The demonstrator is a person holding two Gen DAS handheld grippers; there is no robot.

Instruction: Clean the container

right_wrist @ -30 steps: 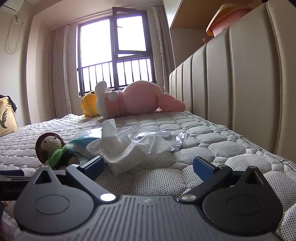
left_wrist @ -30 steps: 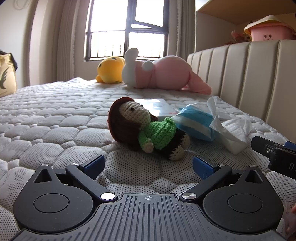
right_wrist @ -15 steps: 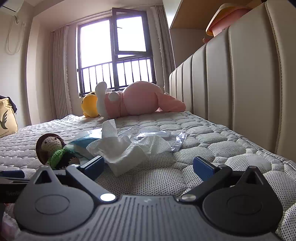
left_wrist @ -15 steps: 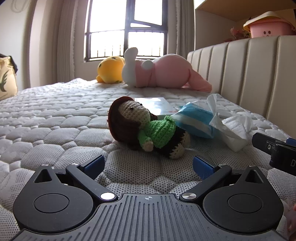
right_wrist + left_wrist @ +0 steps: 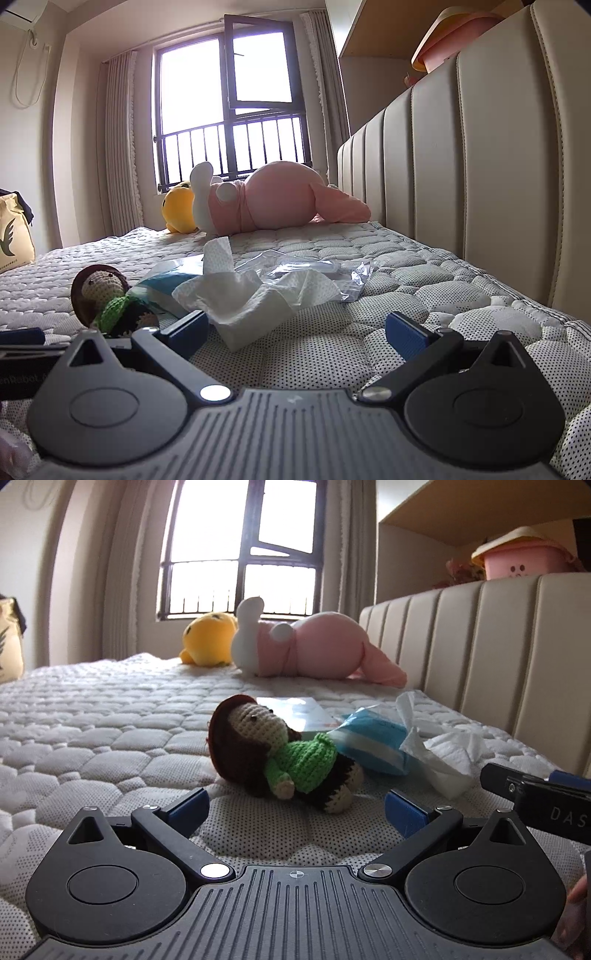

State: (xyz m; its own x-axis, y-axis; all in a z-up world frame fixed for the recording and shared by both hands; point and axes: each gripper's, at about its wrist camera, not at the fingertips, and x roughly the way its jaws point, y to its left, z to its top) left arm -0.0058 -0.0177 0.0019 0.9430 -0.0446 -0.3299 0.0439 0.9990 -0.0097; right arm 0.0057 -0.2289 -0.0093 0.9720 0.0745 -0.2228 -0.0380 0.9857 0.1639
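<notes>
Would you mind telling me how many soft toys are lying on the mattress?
3: a crocheted doll nearest the tongs, plus a yellow plush and a pink plush side by side under the window. Others may sit out of frame.

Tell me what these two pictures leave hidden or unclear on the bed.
- Blue tissue pack: left view, its near end is behind the doll; right view, a white tissue covers most of it.
- Clear plastic wrap: contents unreadable.
- Pink tub: headboard hides its base.
- No container to clean is identifiable.

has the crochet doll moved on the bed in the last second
No. In the left wrist view the crochet doll lies against the blue tissue pack, as before.
</notes>
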